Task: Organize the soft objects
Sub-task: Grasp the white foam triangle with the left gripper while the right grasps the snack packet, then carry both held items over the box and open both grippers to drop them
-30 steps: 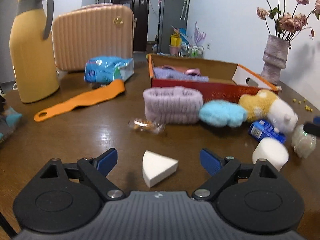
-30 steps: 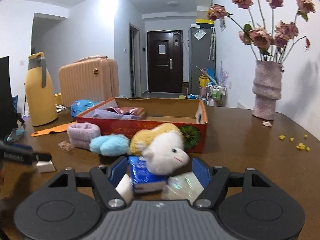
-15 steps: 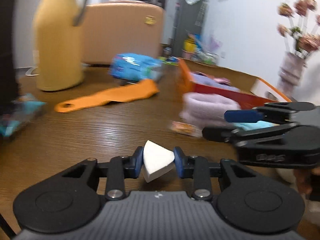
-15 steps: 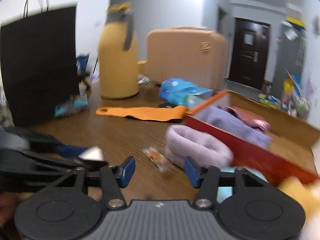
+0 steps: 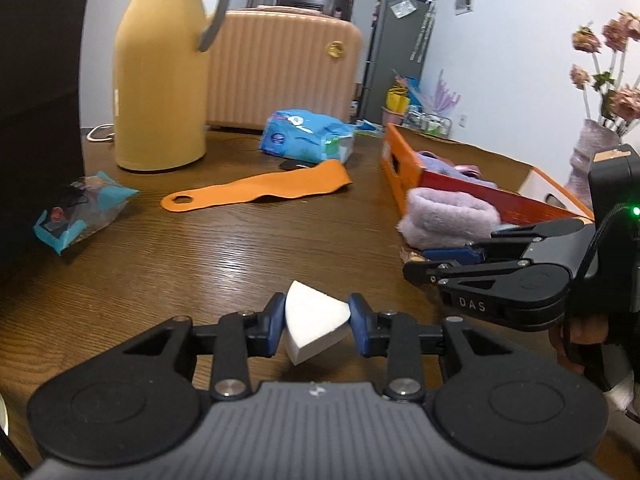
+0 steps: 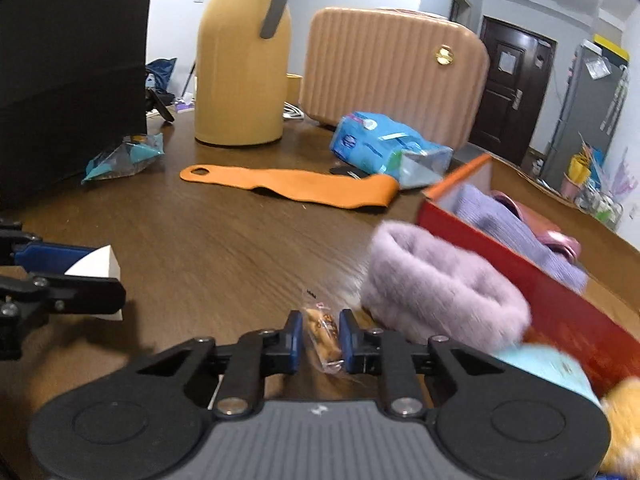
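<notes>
My left gripper (image 5: 316, 326) is shut on a white wedge sponge (image 5: 312, 320) and holds it just above the wooden table (image 5: 200, 248). The sponge also shows in the right wrist view (image 6: 98, 266). My right gripper (image 6: 319, 340) is shut on a small wrapped snack (image 6: 322, 338) beside a fluffy lilac headband (image 6: 436, 292). The right gripper shows at the right of the left wrist view (image 5: 452, 256). An orange-red cardboard box (image 5: 472, 184) behind the headband (image 5: 448, 216) holds purple and pink cloths (image 6: 516, 224).
A yellow thermos (image 5: 160, 72), a peach suitcase (image 5: 280, 68), a blue tissue pack (image 5: 308, 140) and an orange strap (image 5: 260, 192) lie at the back. A teal snack bag (image 5: 80, 208) and a black bag (image 6: 68, 72) are at the left. A vase (image 5: 588, 160) stands right.
My left gripper closed on the white sponge and lifted it. My right gripper swung left from the plush toy to the headband and closed on the wrapped snack.
</notes>
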`<action>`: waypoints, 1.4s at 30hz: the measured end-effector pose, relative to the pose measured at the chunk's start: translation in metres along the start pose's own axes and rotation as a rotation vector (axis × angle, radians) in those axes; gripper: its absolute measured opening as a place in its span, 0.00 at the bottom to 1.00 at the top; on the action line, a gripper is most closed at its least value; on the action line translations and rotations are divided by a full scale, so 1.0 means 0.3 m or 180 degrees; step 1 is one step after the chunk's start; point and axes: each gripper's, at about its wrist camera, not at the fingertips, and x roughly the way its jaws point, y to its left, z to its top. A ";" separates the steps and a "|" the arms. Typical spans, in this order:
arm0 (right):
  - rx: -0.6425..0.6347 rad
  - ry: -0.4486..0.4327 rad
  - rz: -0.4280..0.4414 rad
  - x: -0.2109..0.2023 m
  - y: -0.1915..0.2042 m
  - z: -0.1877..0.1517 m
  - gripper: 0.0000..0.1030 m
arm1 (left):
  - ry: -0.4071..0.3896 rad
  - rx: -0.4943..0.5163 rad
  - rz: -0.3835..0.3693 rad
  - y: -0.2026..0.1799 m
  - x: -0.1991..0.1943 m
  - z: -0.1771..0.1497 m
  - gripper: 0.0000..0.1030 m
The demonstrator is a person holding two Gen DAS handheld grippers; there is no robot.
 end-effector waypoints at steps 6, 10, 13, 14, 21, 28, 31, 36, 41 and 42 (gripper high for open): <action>0.0331 -0.0040 0.0020 -0.188 -0.001 -0.148 0.15 | 0.0020 0.0094 -0.0152 -0.066 -0.040 -0.035 0.34; 0.0582 -0.0145 0.0070 -0.315 -0.001 -0.237 0.14 | 0.0070 0.0157 -0.0235 -0.115 -0.043 -0.053 0.34; 0.0683 -0.0234 0.0020 -0.394 -0.011 -0.277 0.14 | 0.0083 0.0245 -0.0321 -0.165 -0.041 -0.054 0.34; 0.0701 -0.0270 -0.0008 -0.414 -0.015 -0.285 0.14 | 0.0080 0.0272 -0.0339 -0.180 -0.039 -0.053 0.34; 0.0914 -0.0672 -0.0083 -0.563 -0.131 -0.289 0.14 | 0.0010 0.0345 -0.0661 -0.292 -0.014 0.021 0.34; 0.1080 -0.1048 0.0003 -0.540 -0.403 -0.117 0.14 | -0.0334 0.0479 -0.0870 -0.404 0.116 0.308 0.34; 0.1246 -0.1074 0.0047 -0.466 -0.522 -0.039 0.14 | -0.0235 0.0472 -0.0797 -0.439 0.237 0.407 0.34; 0.1600 -0.0938 -0.0012 -0.309 -0.733 0.068 0.14 | -0.0071 0.0527 -0.0903 -0.520 0.435 0.548 0.34; 0.1933 -0.0577 -0.0189 -0.112 -0.954 0.176 0.14 | 0.0512 0.0230 -0.1083 -0.620 0.727 0.682 0.35; 0.2025 -0.0467 -0.0202 -0.069 -0.997 0.187 0.14 | 0.0671 0.0169 -0.1051 -0.639 0.785 0.694 0.35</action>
